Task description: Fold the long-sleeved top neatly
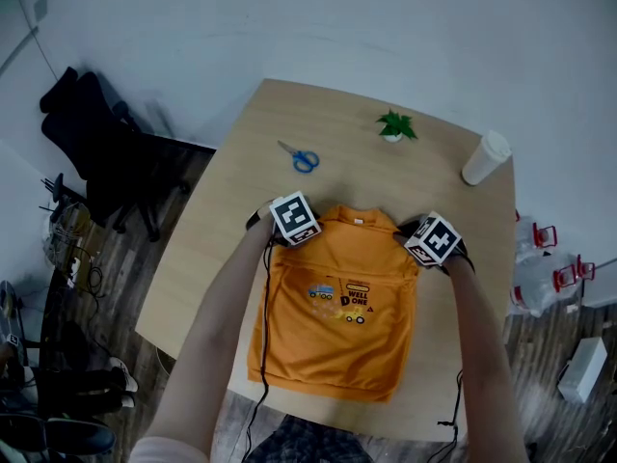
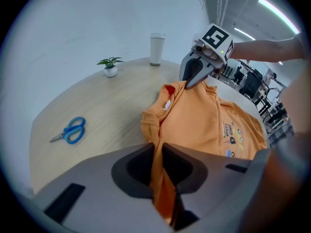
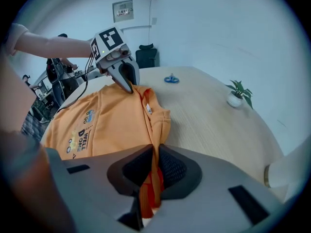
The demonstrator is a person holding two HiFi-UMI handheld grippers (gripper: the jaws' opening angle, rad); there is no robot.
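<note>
An orange long-sleeved top [image 1: 337,316] with a small vehicle print lies on the wooden table [image 1: 241,258], its sleeves folded in and its collar toward the far side. My left gripper [image 1: 281,237] is shut on the top's left shoulder; in the left gripper view orange cloth [image 2: 158,154] is pinched between the jaws. My right gripper [image 1: 416,249] is shut on the right shoulder, and the right gripper view shows a fold of cloth [image 3: 154,166] clamped in the jaws. The other gripper [image 2: 193,84] [image 3: 127,84] appears across the collar in each gripper view.
Blue-handled scissors [image 1: 301,157] lie beyond the top at the left. A small potted plant [image 1: 394,126] and a white cup [image 1: 485,157] stand at the table's far side. A black office chair [image 1: 96,143] stands on the floor to the left.
</note>
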